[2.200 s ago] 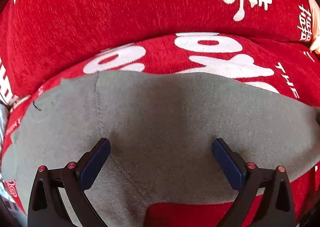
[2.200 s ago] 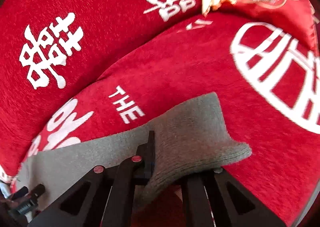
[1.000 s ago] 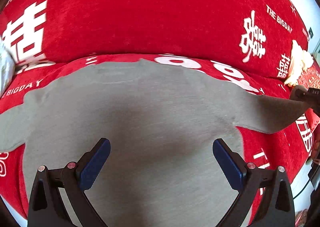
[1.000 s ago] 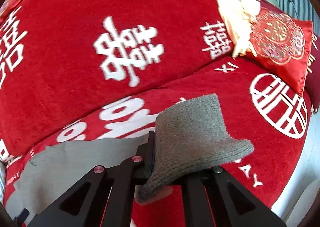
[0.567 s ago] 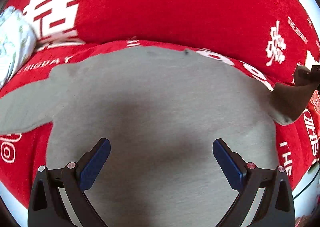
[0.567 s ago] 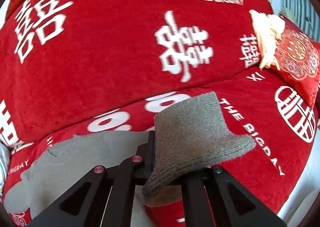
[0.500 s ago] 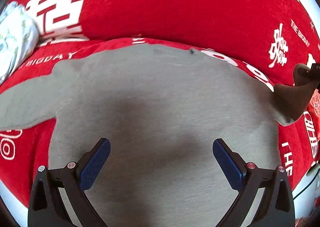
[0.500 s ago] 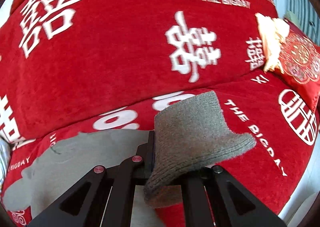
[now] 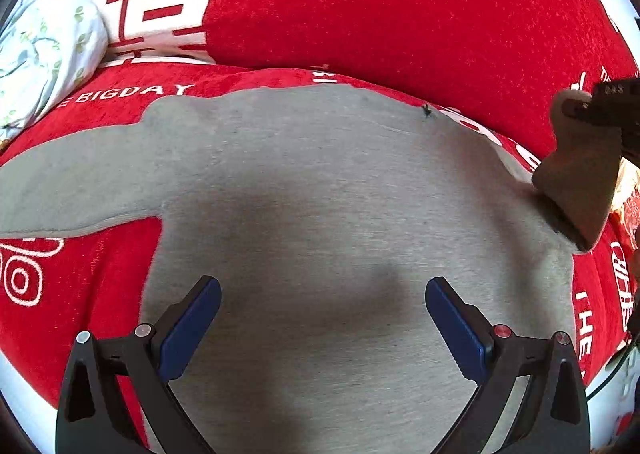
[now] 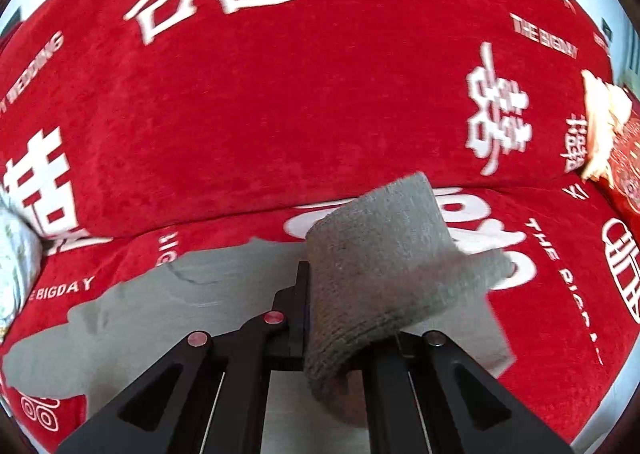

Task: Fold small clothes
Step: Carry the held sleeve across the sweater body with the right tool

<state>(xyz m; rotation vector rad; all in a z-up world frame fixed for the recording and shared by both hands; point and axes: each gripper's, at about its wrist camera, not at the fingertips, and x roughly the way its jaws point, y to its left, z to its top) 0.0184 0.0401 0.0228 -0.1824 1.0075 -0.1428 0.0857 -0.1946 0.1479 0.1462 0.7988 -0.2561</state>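
Note:
A grey knit sweater [image 9: 320, 181] lies spread flat on the red sofa seat, its left sleeve [image 9: 72, 181] stretched out to the left. My left gripper [image 9: 322, 314] hovers open above the sweater's body, its blue pads wide apart with nothing between them. My right gripper [image 10: 320, 314] is shut on the cuff of the right sleeve [image 10: 380, 266], which it holds lifted above the sweater. In the left wrist view that raised sleeve [image 9: 576, 181] hangs from the right gripper at the far right edge.
The red sofa cover [image 10: 280, 113] with white characters and lettering runs up into the backrest behind. A white floral bundle [image 9: 44, 41] lies at the far left. A red embroidered cushion with cream fringe [image 10: 612, 133] sits at the right end.
My right gripper has carried the raised sleeve leftward, over the sweater's body. My left gripper has shifted left, bringing the left sleeve and the floral bundle into view.

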